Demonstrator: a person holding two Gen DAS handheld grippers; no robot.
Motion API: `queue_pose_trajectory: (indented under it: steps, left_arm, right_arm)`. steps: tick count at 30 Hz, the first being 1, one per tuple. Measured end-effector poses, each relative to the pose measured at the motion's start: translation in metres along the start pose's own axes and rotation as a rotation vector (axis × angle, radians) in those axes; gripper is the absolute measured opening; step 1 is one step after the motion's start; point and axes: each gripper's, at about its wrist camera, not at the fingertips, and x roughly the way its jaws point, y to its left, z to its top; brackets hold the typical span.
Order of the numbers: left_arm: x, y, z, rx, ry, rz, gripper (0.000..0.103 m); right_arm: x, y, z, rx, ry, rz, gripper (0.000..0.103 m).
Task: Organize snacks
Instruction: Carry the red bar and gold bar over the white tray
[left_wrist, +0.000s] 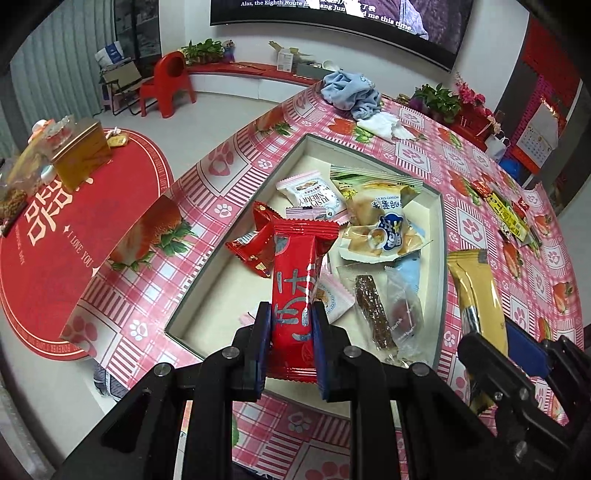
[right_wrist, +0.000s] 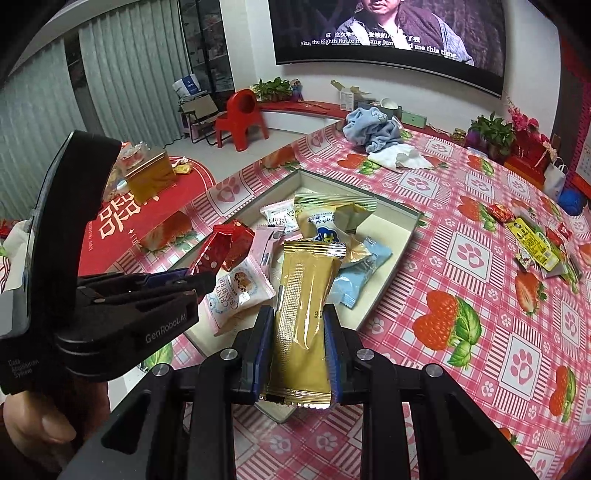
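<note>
Left tongs (left_wrist: 291, 325) clamped on red snack bar (left_wrist: 295, 291), right tongs (right_wrist: 298, 338) gripping gold snack bar (right_wrist: 303, 314), "GenRobot.AI" on left tool.

Desk (right_wrist: 461, 258), covered in pink strawberry-and-paw-print cloth, carried: shallow open box (left_wrist: 441, 236) of snacks; blue cloth (right_wrist: 373, 129); white cloth (right_wrist: 400, 157); loose snack packets (right_wrist: 532, 240) at far right.

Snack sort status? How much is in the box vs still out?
Done: several packets already lie in the box. In hand: left gripper is shut on a red packet, right gripper on a gold packet, both over the box. Left: loose snacks still on the table to the right.
</note>
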Motion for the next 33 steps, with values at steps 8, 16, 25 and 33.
queue_pose_trajectory:
  steps: [8,16,25,33]
  left_arm:
    - [0.004,0.003,0.004,0.018,0.013,0.003,0.023]
    - [0.01,0.001,0.01,0.03,0.027,-0.008,0.023]
    - [0.017,0.0,0.019,0.063,0.032,0.014,0.023]
    - [0.025,0.002,0.023,0.064,0.048,0.021,0.023]
  right_arm:
    - [0.005,0.006,0.009,-0.012,-0.005,0.008,0.028]
    - [0.013,0.005,0.014,-0.009,0.008,0.01,0.028]
    - [0.023,-0.001,0.026,0.001,0.025,0.006,0.028]
    - [0.033,-0.001,0.029,-0.005,0.044,-0.005,0.028]
